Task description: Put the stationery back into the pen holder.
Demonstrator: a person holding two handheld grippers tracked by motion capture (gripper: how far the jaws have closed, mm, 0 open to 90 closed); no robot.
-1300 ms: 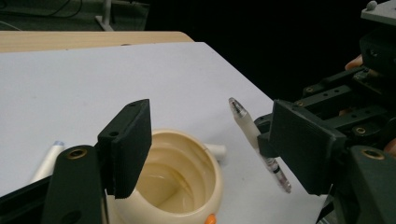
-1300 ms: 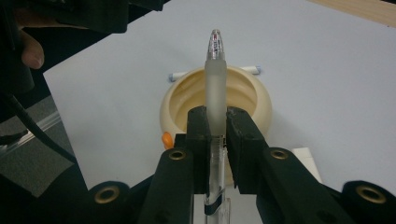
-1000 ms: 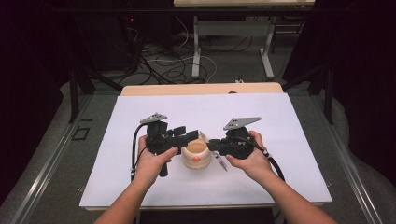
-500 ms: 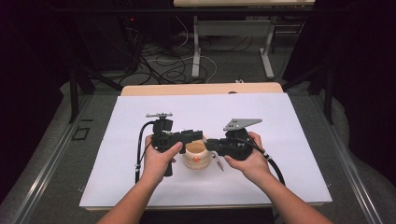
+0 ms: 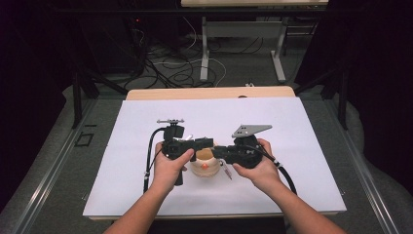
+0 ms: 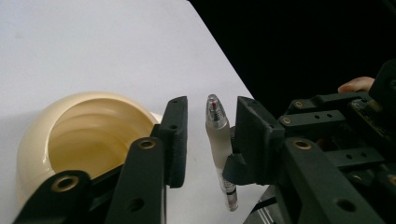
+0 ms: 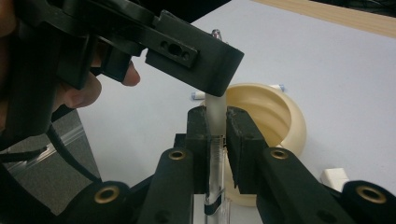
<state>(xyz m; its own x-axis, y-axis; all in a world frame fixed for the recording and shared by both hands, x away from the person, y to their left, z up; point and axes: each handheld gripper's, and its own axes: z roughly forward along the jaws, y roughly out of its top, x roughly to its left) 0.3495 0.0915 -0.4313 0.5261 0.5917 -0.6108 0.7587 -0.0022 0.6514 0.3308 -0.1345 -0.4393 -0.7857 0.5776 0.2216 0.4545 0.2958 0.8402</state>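
- Pinching the pen [image 7: 215, 140] by its clear barrel, the right tool [image 7: 217, 140] is pressed tight, holding it beside the cream bowl [image 6: 88, 135] on the desk [image 5: 302, 146].
- Left tool [image 6: 208, 135] has just been closing; the capped end stands between its jaws, gaps either side.
- Cap removal looks not yet done.
- No writing legible.
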